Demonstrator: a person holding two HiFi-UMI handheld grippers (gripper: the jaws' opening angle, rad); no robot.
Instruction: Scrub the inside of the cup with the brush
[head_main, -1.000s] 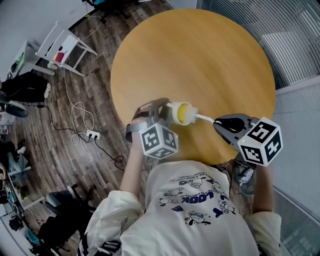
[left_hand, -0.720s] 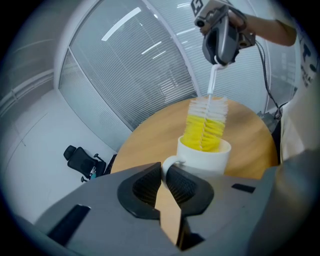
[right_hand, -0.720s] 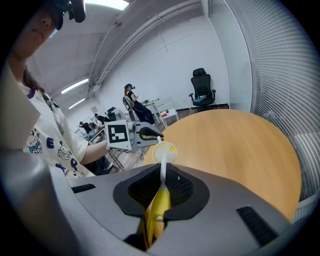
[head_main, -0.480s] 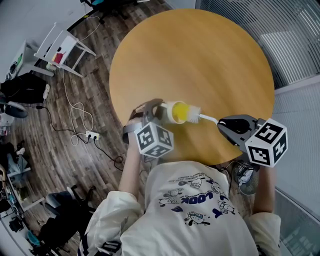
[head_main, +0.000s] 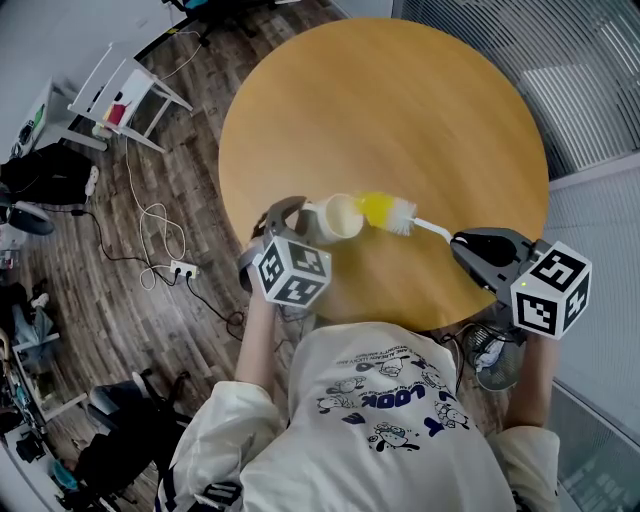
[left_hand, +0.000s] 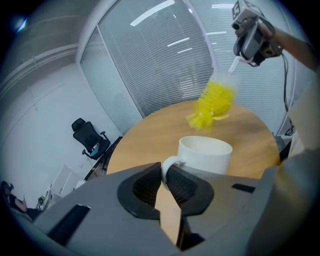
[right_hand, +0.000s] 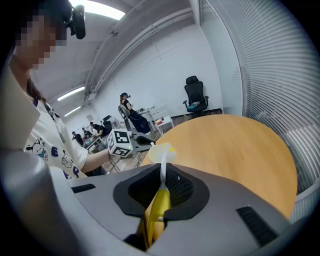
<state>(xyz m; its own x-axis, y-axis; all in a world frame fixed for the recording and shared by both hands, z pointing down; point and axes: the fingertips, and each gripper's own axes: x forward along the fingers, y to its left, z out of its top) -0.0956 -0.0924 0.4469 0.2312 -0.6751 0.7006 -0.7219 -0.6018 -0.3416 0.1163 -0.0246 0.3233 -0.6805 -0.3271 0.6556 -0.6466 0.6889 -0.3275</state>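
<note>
My left gripper (head_main: 303, 218) is shut on the handle of a white cup (head_main: 336, 217), which it holds tipped on its side above the near edge of the round wooden table (head_main: 400, 100). In the left gripper view the handle (left_hand: 165, 170) is pinched between the pads and the cup (left_hand: 206, 156) is just beyond them. The brush's yellow bristle head (head_main: 384, 209) hangs outside the cup, just right of its mouth. My right gripper (head_main: 460, 241) is shut on the brush's handle (right_hand: 160, 202). Its white stem (right_hand: 163, 167) points toward the cup (right_hand: 159, 150).
The table's near rim (head_main: 350, 312) is close to the person's body. On the wooden floor to the left lie cables and a power strip (head_main: 185, 268), with a white rack (head_main: 125, 95) further back. A blind-covered glass wall (head_main: 590, 90) stands on the right.
The brush head was inside the cup a second ago and now is out, to the cup's right. My left gripper and cup shifted left and rolled; my right gripper drew back to the right.
</note>
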